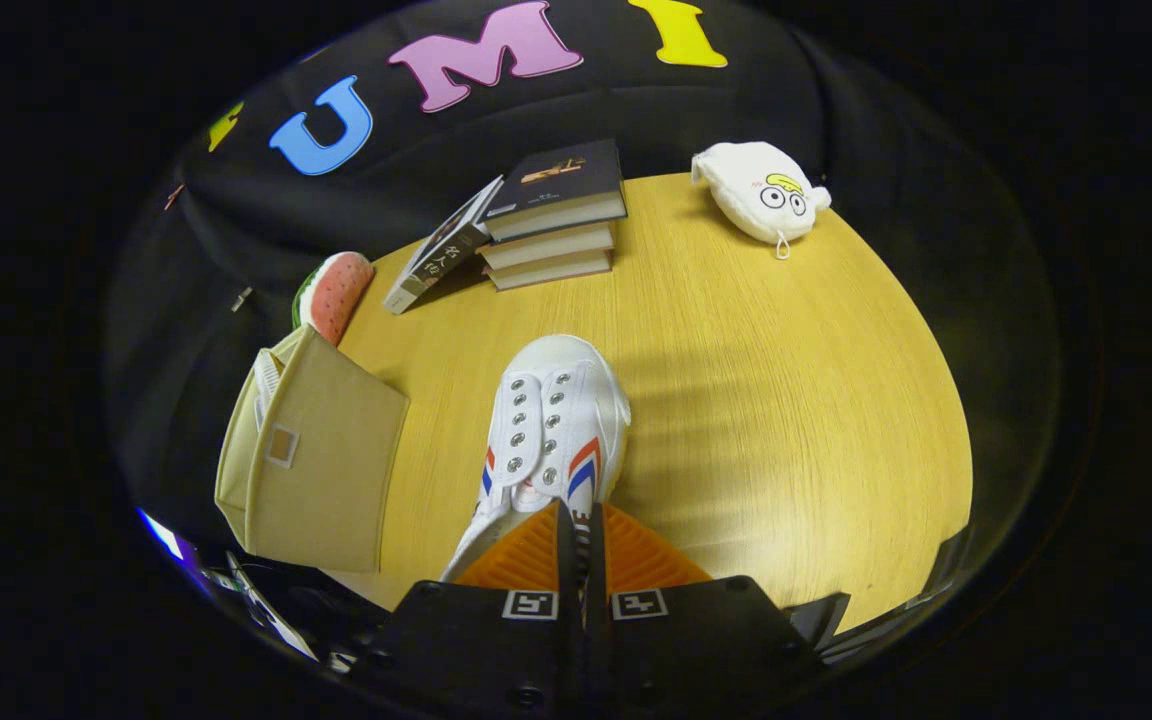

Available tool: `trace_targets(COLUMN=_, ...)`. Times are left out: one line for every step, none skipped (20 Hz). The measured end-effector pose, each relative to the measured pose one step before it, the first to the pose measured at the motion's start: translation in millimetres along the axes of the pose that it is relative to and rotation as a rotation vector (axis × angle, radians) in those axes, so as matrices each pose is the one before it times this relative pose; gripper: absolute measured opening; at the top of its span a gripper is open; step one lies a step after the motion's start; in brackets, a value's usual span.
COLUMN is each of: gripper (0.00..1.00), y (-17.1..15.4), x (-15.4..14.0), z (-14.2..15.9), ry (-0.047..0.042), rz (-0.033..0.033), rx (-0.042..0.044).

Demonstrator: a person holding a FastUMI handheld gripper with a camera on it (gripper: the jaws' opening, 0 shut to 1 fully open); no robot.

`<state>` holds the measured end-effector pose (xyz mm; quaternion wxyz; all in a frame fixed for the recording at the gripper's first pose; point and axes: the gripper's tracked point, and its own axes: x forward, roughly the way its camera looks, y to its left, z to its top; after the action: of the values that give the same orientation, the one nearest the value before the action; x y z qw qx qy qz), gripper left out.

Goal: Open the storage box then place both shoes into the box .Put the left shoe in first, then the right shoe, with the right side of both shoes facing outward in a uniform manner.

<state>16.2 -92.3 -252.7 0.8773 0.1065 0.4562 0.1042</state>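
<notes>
A white canvas shoe [556, 420] with red and blue side stripes hangs just ahead of my fingers, toe pointing away over the wooden table [786, 400]. My gripper [581, 530] is shut on the shoe's heel end, both fingers pinched close together on it. To the left of the shoe stands a beige fabric storage box [321, 465], its top open; a bit of white shows inside at its far corner.
A stack of books [556, 215] sits at the table's far side, with one more book [441, 250] leaning against it. A white plush pouch [761, 190] lies far right. A watermelon-slice cushion [336, 295] rests behind the box.
</notes>
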Motion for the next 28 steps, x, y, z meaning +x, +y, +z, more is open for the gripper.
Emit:
trace_targets(gripper=0.05, y=7.91, x=-8.28, z=5.57, ry=-0.02254, rz=-0.00285, rx=0.01409)
trace_targets(gripper=0.05, y=9.7, x=-9.02, z=5.65, ry=-0.02007, rz=0.00232, rx=0.01669)
trace_targets(gripper=0.05, y=11.91, x=-9.28, z=7.3, ry=-0.02044, rz=0.00345, rx=0.01283)
trace_targets(gripper=0.05, y=13.46, x=-10.14, z=6.96, ry=-0.01997, rz=0.00553, rx=0.00778)
trace_targets(gripper=0.05, y=15.02, x=-10.43, z=8.42, ry=-0.02346, rz=0.00736, rx=0.00261)
trace_targets(gripper=0.05, y=15.74, x=-8.4, z=7.94, ry=-0.02371, rz=0.00837, rx=-0.00366)
trace_targets(gripper=0.05, y=17.75, x=-7.52, z=8.48, ry=-0.02615, rz=0.0096, rx=-0.00602)
trace_targets(gripper=0.05, y=18.2, x=-6.3, z=7.05, ry=-0.02542, rz=0.01078, rx=-0.00564)
trace_targets(gripper=0.05, y=19.69, x=-3.74, z=6.11, ry=-0.02118, rz=0.01271, rx=-0.00463)
trace_targets(gripper=0.05, y=20.51, x=-3.38, z=3.2, ry=-0.02095, rz=0.01433, rx=-0.00457)
trace_targets(gripper=0.05, y=21.03, x=-1.37, z=0.92, ry=-0.01488, rz=0.0159, rx=-0.00422)
trace_targets(gripper=0.05, y=20.21, x=0.53, z=0.43, ry=-0.01469, rz=0.01622, rx=-0.00261)
trace_targets(gripper=0.05, y=20.39, x=2.56, z=-3.62, ry=-0.00517, rz=0.01577, rx=-0.00891)
trace_targets(gripper=0.05, y=18.29, x=3.24, z=-5.06, ry=0.00217, rz=0.00997, rx=-0.01358)
trace_targets(gripper=0.05, y=17.3, x=5.83, z=-6.63, ry=0.0025, rz=0.00663, rx=-0.00456)
trace_targets(gripper=0.05, y=15.53, x=5.11, z=-6.98, ry=0.00254, rz=0.0041, rx=0.00362)
trace_targets(gripper=0.05, y=15.06, x=6.9, z=-8.01, ry=0.0057, rz=0.00437, rx=0.00131)
trace_targets(gripper=0.05, y=11.55, x=6.52, z=-6.49, ry=-0.00229, rz=0.00114, rx=0.00006)
trace_targets(gripper=0.05, y=9.09, x=7.68, z=-3.24, ry=-0.01663, rz=-0.00421, rx=-0.00582)
trace_targets(gripper=0.05, y=3.88, x=8.62, z=-3.61, ry=-0.01019, rz=-0.01096, rx=-0.01369)
trace_targets(gripper=0.05, y=3.11, x=9.18, z=-4.18, ry=-0.01352, rz=-0.0123, rx=-0.02329)
trace_targets(gripper=0.05, y=-4.8, x=6.69, z=-5.65, ry=-0.00785, rz=-0.03676, rx=-0.03397)
trace_targets(gripper=0.05, y=1.46, x=8.76, z=-10.72, ry=0.00782, rz=-0.01303, rx=-0.01825)
trace_targets(gripper=0.05, y=3.1, x=8.58, z=-18.09, ry=0.04977, rz=-0.0059, rx=0.00045)
trace_targets(gripper=0.05, y=3.02, x=1.02, z=-17.06, ry=0.05696, rz=-0.00753, rx=0.02303)
trace_targets(gripper=0.05, y=2.05, x=2.1, z=3.55, ry=-0.0001, rz=-0.0101, rx=0.03453)
trace_targets(gripper=0.05, y=1.3, x=-2.88, z=5.86, ry=-0.00462, rz=0.00428, rx=0.03369)
trace_targets(gripper=0.07, y=5.69, x=-4.63, z=7.28, ry=-0.01514, rz=0.02606, rx=0.03717)
